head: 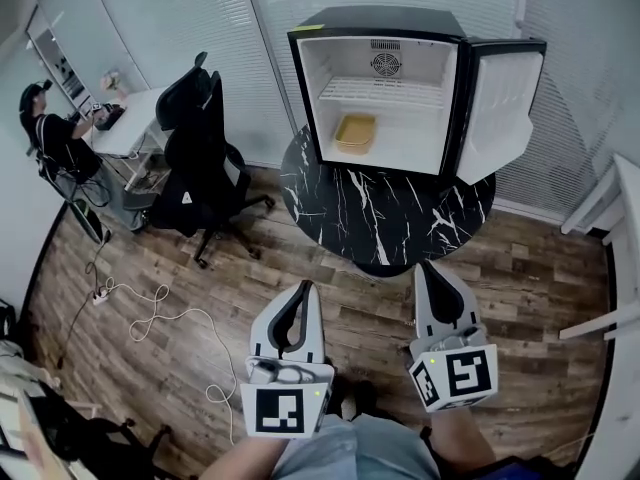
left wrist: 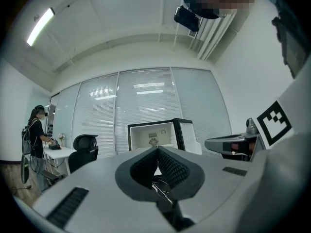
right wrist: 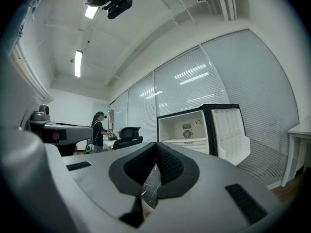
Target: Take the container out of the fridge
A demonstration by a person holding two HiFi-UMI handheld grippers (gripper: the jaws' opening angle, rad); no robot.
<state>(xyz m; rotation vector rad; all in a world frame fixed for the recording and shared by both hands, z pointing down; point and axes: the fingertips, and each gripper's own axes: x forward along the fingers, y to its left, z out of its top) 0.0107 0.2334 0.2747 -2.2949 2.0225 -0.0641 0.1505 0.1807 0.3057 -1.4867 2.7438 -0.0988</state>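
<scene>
A small black fridge stands on a round black marble table, its door swung open to the right. A shallow yellow container lies on the fridge's lower floor, under a wire shelf. My left gripper and right gripper hang low over the wood floor, well short of the table, both shut with nothing between the jaws. The left gripper view looks over the shut left gripper at the fridge. Beyond the shut right gripper is the open fridge. The container does not show in either gripper view.
A black office chair stands left of the table. A person sits at a white desk at the far left. A white cable trails on the floor. White furniture lines the right edge.
</scene>
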